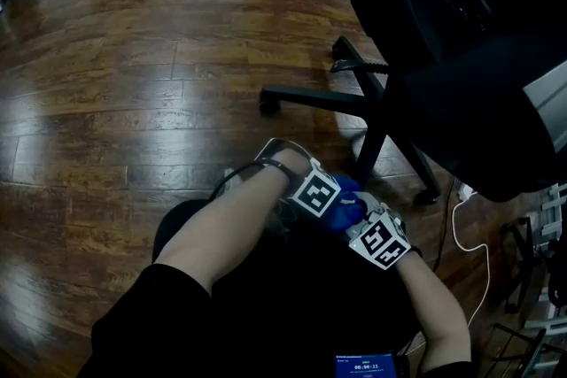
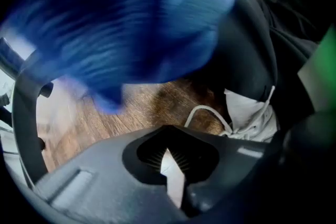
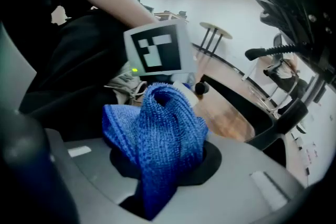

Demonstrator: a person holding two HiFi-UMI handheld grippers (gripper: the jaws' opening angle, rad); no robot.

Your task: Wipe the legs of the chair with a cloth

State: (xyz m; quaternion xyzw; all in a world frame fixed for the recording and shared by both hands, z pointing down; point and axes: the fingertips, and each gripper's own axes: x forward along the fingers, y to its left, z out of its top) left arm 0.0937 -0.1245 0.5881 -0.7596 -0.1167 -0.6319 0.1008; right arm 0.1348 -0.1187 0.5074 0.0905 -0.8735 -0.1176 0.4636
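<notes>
The blue cloth [image 3: 157, 134] is bunched upright in the right gripper [image 3: 163, 165], whose jaws are clenched on its lower folds. From the head camera the cloth [image 1: 341, 206] shows as a small blue patch between the two marker cubes, low over the person's lap and just short of the chair's base. In the left gripper view the cloth [image 2: 121, 23] is a blurred blue mass across the top, ahead of the jaws and not between them.

The left gripper [image 2: 173, 176] has its jaws drawn together with nothing in them. It [image 1: 306, 190] sits just beside the right gripper [image 1: 368, 226], and its cube [image 3: 157, 50] fills the middle of the right gripper view, right behind the cloth.

The black chair [image 1: 443, 31] stands at upper right. One leg [image 1: 319, 96] runs left to a caster [image 1: 268, 102], and another leg [image 1: 372, 146] slants down toward the grippers, close to the cloth; whether they touch cannot be told.

Below the left gripper lie the wood floor [image 2: 157, 102] and a white shoe [image 2: 252, 113] with a loose lace. A white cable [image 1: 469, 243] curls on the floor [image 1: 133, 57] at right, and a small lit screen [image 1: 365, 365] shows at the bottom edge.
</notes>
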